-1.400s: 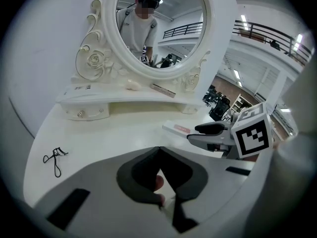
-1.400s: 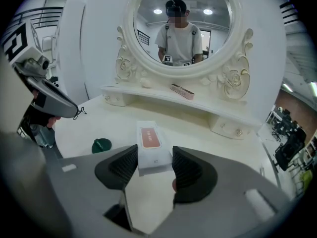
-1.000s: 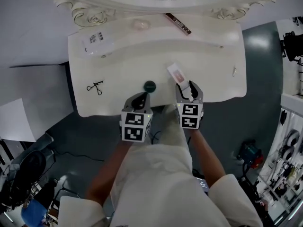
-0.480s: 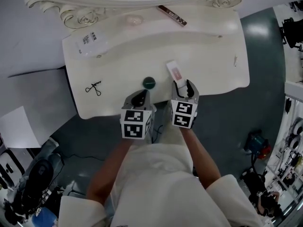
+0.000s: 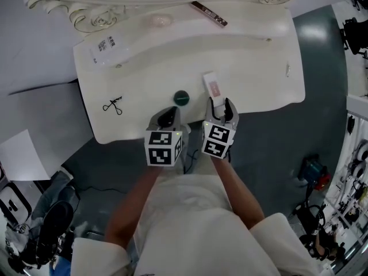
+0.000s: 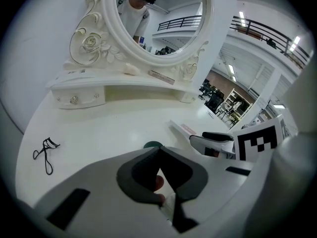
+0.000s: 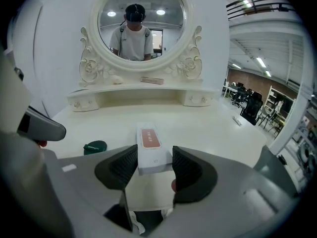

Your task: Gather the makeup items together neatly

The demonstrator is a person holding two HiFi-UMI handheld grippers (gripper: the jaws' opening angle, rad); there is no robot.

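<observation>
Makeup box [image 7: 149,142] sits clamped between right gripper [image 7: 154,158] jaws.

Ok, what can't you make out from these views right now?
- Small pale item near the table's right edge: too small in the head view to identify.
- Print on the white box: blurred in the right gripper view.
- Whether the box rests on the table: the right gripper clamps its near end, hiding the underside.

Open lab hall; mezzanine railing [image 6: 247,28], office chairs [image 7: 251,104], strip lights [image 7: 261,62]
</observation>
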